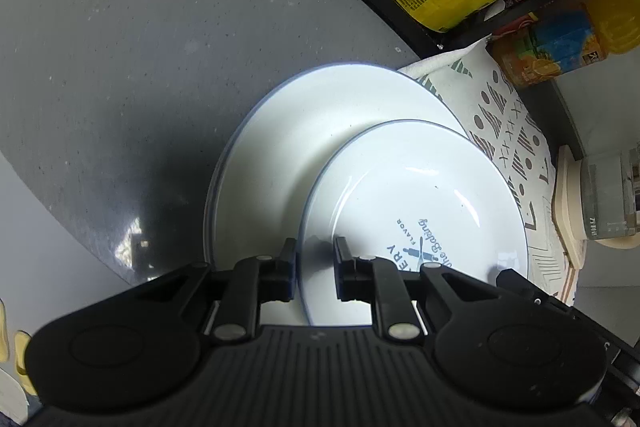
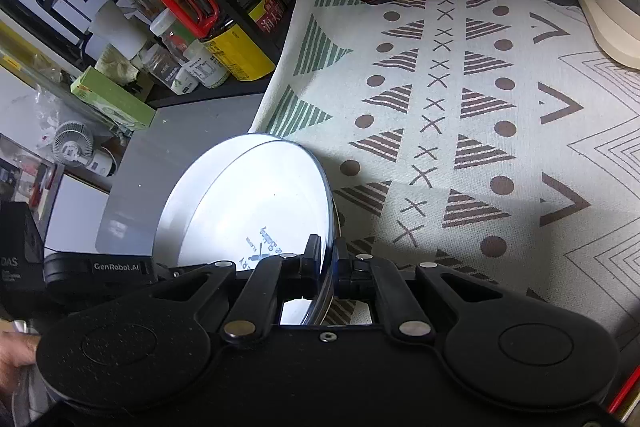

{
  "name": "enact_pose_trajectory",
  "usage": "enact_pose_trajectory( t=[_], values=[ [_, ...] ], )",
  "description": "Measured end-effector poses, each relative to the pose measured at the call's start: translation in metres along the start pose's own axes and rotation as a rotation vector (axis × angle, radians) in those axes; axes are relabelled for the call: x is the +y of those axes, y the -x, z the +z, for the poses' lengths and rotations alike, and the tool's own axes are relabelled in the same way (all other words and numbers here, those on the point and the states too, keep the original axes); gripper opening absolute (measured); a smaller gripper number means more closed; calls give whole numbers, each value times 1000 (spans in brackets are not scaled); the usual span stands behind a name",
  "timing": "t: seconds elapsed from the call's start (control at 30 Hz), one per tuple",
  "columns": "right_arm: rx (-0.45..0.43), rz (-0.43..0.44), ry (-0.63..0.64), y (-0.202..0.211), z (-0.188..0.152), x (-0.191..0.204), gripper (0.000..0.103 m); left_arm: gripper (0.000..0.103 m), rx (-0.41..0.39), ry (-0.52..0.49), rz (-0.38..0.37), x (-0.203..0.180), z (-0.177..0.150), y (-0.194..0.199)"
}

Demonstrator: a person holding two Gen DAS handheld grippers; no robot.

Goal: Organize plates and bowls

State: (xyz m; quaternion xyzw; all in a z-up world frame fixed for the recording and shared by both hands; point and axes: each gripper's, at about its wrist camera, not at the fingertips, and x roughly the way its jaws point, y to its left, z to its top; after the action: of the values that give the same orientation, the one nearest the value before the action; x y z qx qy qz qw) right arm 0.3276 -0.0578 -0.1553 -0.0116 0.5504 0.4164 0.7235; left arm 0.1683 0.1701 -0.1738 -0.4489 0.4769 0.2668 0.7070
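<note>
Two grippers are clamped on one printed plate's rim: left gripper [image 1: 314, 269], right gripper [image 2: 327, 265]. Plate [image 1: 416, 223] is held over a larger plate [image 1: 296, 147]; its print is partly hidden.

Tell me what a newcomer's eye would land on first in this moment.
Two bright white plates: the smaller plate, printed with blue lettering, lies on the larger plate, its rim pinched from both sides by the left tongs and right tongs. Next comes the patterned cloth to the right, then the crowded bottles, notably the red-handled one, at the back.
</note>
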Motion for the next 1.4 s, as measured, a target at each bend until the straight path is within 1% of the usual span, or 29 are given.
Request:
enact_pose_trajectory(
  t=[0.1, 0.2, 0.23, 0.3, 0.37, 0.4, 0.47, 0.5, 0.57, 0.63, 0.7, 0.77, 0.8, 0.83, 0.97, 1.03, 1.1, 1.2, 1.27, 1.4],
  values=[
    [8, -11, 8, -2, -2, 2, 5, 16, 2, -26, 26, -5, 2, 0],
    [7, -15, 13, -3, -3, 2, 4, 16, -1, -77, 76, -13, 4, 3],
    [7, -17, 13, -3, -3, 3, 4, 16, -1, -90, 80, -14, 4, 5],
    [9, -19, 13, -3, -2, 2, 4, 19, 0, -93, 65, -14, 6, 10],
    [12, -18, 16, -4, -2, 2, 4, 28, -7, -95, 51, -14, 8, 17],
    [12, -20, 18, -4, -2, 3, 4, 31, -15, -103, 53, -15, 9, 21],
    [14, -27, 20, -4, -2, 3, 4, 45, -42, -122, 62, -18, 10, 31],
    [15, -32, 21, -5, -2, 4, 4, 48, -55, -127, 64, -19, 11, 35],
    [19, -45, 34, -6, -2, 6, 5, 57, -79, -139, 70, -21, 13, 42],
    [22, -56, 43, -8, -2, 8, 6, 61, -100, -157, 95, -22, 14, 44],
    [27, -73, 55, -9, -2, 11, 6, 61, -108, -153, 126, -20, 16, 42],
    [29, -101, 77, -10, -2, 14, 12, 61, -98, -139, 140, -15, 17, 38],
    [31, -112, 83, -11, -2, 15, 18, 61, -93, -137, 146, -14, 17, 35],
    [32, -117, 86, -12, -3, 15, 21, 61, -89, -140, 150, -13, 17, 32],
    [43, -106, 76, -14, -4, 12, 21, 61, -80, -125, 164, -7, 15, 23],
    [47, -106, 77, -16, -5, 12, 21, 60, -93, -128, 187, -6, 14, 21],
    [52, -107, 79, -17, -5, 13, 21, 57, -94, -130, 194, -4, 14, 19],
    [60, -109, 79, -20, -5, 13, 21, 50, -99, -123, 163, -1, 15, 19],
    [65, -109, 76, -23, -5, 14, 21, 40, -104, -128, 140, 0, 15, 20],
    [72, -111, 80, -26, -7, 17, 20, 37, -112, -124, 128, 2, 17, 22]
  ],
)
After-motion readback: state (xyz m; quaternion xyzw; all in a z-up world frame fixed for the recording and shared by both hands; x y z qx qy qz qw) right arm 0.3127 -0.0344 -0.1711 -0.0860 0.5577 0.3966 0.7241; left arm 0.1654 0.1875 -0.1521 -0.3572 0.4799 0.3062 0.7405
